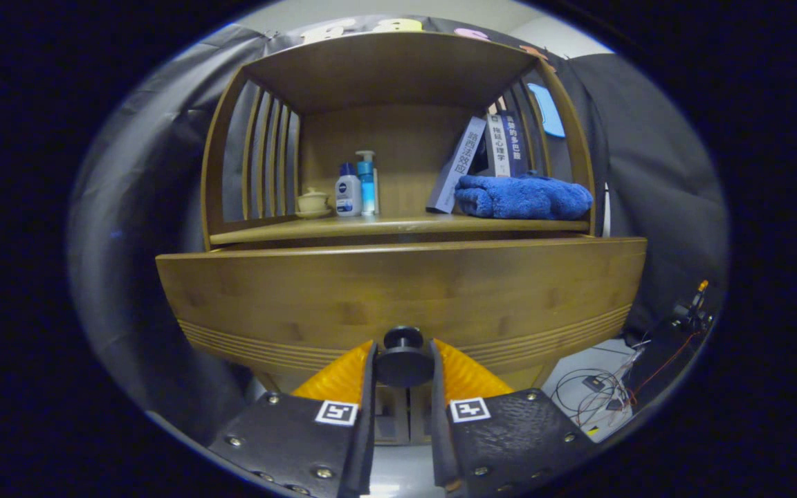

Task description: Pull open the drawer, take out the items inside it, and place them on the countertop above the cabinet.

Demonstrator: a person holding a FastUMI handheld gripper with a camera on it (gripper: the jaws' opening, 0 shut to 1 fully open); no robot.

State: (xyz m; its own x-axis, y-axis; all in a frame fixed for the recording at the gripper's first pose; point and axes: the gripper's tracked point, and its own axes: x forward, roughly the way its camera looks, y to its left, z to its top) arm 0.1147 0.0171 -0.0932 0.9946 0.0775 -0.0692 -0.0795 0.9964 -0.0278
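The wooden drawer front (398,297) fills the space just ahead of my fingers, and it stands out from the cabinet toward me. Its round dark knob (403,356) sits squeezed between my two fingers. My gripper (403,363) is shut on that knob, one finger pressing each side. Above the drawer front runs the wooden countertop (398,225) of the cabinet. The inside of the drawer is hidden behind its front panel.
On the countertop stand a small cup with lid (313,202), a white bottle (348,194), a blue pump bottle (367,183), leaning books (468,162) and a folded blue towel (523,197). Slatted wooden side walls enclose the shelf. Cables (606,391) lie on the floor to the right.
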